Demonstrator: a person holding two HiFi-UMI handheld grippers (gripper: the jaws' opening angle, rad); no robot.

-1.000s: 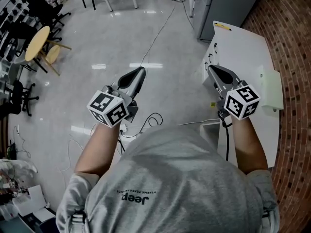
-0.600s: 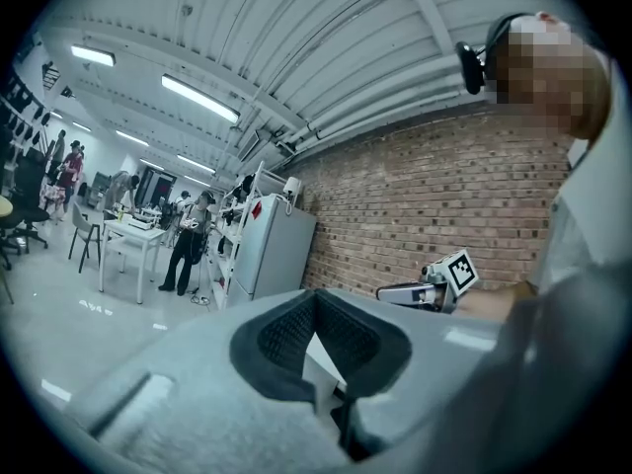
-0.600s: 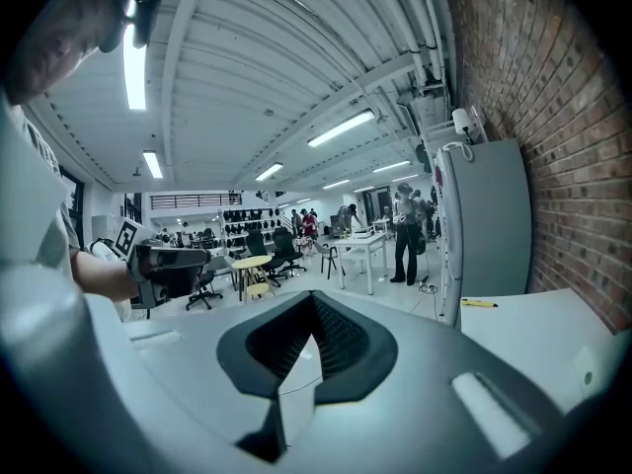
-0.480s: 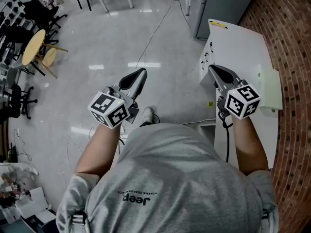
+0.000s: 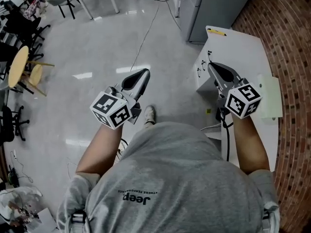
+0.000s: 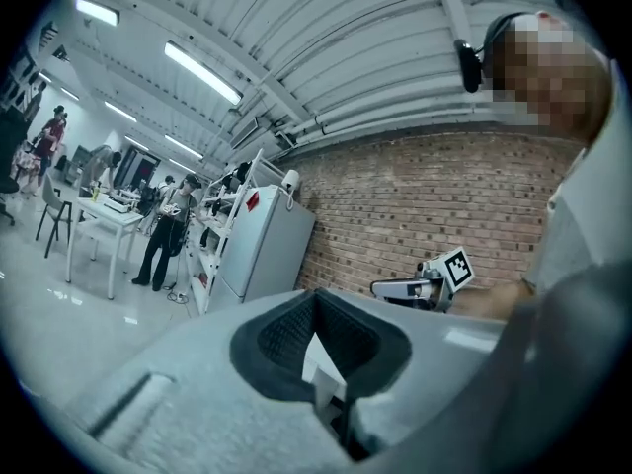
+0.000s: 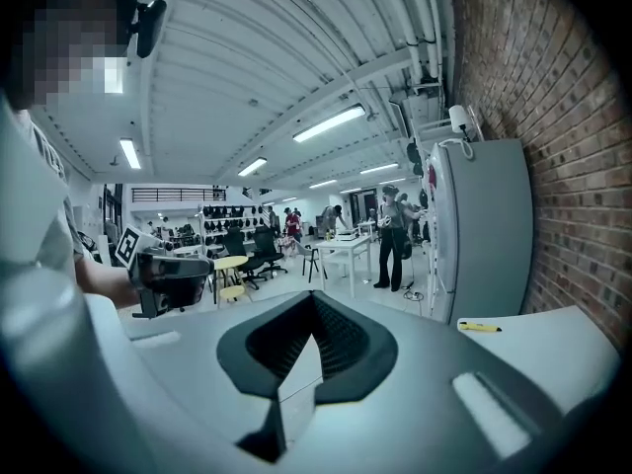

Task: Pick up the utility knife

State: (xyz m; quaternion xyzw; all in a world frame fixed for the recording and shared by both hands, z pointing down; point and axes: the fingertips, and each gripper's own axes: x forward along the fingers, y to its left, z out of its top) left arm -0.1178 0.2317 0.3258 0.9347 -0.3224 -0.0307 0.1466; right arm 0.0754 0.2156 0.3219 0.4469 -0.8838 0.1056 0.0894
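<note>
The utility knife (image 5: pixel 217 31) is a small yellow one lying at the far edge of a white table (image 5: pixel 248 52); the right gripper view shows the knife (image 7: pixel 479 327) ahead to the right on the tabletop (image 7: pixel 553 349). My right gripper (image 5: pixel 212 66) hovers over the table's near left part, well short of the knife, jaws closed together and empty (image 7: pixel 314 296). My left gripper (image 5: pixel 144 72) is held over the floor left of the table, jaws also together with nothing in them (image 6: pixel 316 294).
A grey fridge (image 5: pixel 214 4) stands just beyond the table, and a brick wall (image 5: pixel 291 42) runs along the right. A cable (image 5: pixel 146 42) trails across the shiny floor. A round yellow table (image 5: pixel 18 62), chairs and people stand far left and back.
The person has stepped forward: the table, knife and fridge have come closer, and a shoe now shows below the left gripper. Both grippers went forward, still closed.
</note>
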